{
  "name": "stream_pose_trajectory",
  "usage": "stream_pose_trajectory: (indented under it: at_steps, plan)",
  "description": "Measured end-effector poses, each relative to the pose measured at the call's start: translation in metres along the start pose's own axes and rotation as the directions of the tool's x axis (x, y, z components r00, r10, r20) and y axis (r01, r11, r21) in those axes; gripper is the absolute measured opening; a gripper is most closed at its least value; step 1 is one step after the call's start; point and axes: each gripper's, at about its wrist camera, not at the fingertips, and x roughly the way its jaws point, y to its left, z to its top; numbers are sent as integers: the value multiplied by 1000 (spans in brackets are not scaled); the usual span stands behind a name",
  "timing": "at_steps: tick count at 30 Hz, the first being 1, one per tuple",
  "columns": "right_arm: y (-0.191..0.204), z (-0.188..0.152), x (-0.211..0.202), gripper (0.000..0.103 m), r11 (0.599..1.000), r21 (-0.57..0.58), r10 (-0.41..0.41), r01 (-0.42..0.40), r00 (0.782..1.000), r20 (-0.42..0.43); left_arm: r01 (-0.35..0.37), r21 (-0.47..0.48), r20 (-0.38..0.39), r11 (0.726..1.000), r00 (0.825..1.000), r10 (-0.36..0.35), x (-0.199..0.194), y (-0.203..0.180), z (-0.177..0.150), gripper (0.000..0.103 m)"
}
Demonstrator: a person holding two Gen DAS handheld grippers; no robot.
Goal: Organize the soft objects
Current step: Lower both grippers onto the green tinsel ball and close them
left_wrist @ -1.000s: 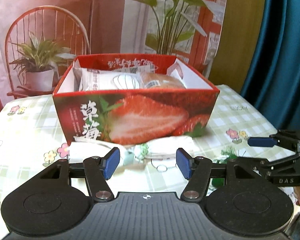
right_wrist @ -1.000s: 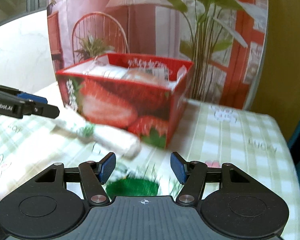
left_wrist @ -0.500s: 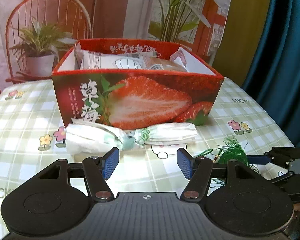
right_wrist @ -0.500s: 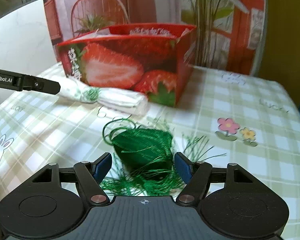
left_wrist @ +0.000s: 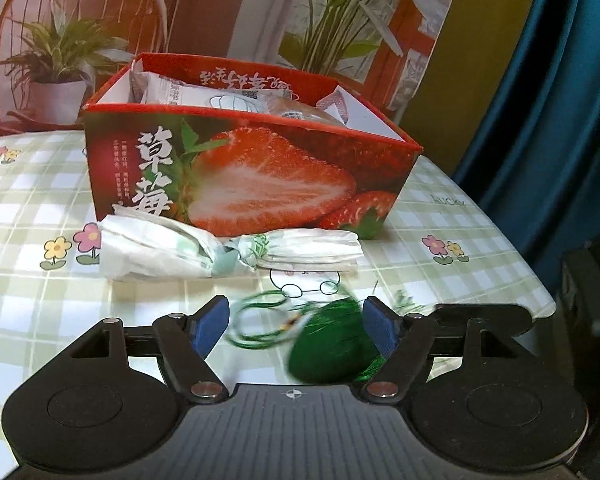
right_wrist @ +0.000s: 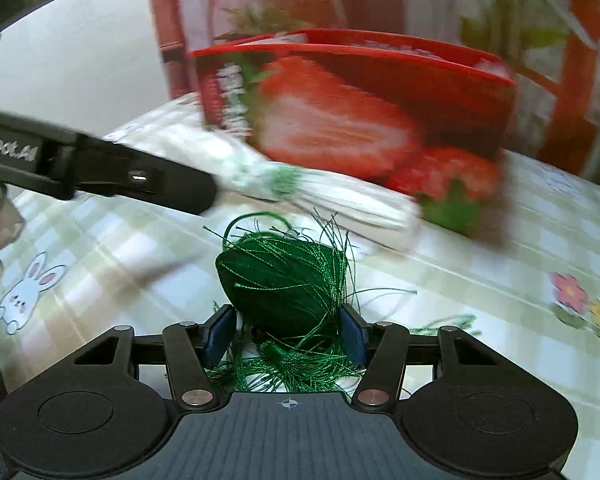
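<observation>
Now both hand-held grippers spread: right (right_wrist: 288, 330) w/ green tassel (right_wrist: 284, 284) between pads (unpinched), left (left_wrist: 296, 330) too.

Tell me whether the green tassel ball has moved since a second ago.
Cannot tell: the green tassel ball fills more of the right wrist view, but the strawberry box grew too, so the camera approached.

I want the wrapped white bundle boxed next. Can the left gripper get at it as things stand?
Probably yes: the left gripper is open, and the white bundle lies ahead by the strawberry box. Only the green tassel ball sits between.
</observation>
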Motion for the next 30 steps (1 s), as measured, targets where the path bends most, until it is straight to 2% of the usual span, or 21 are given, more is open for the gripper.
stream_pose_trajectory:
  at_steps: [4,6,9,11,13,30]
  plan:
    - [21,-1,10,53,999,-26,27,-27,1000,11,22,-36,-7,999,1000,-23,-1,6,-7,76]
    - [28,-4,11,54,999,-33,16,-15,999,31,37,-47,-15,998,999,-37,2,7,-12,75]
    - [30,-9,9,54,1000,-21,-2,3,998,64,59,-56,-28,997,998,-61,6,6,-17,70]
    - [28,-14,6,54,1000,2,-10,10,996,89,72,-55,-35,996,997,-74,9,4,-19,61]
    - [25,-17,3,54,1000,12,-17,16,995,103,76,-53,-37,996,996,-78,11,3,-21,57]
    - [16,-22,0,54,998,61,-20,11,989,149,76,-86,-30,993,996,-78,17,5,-26,56]
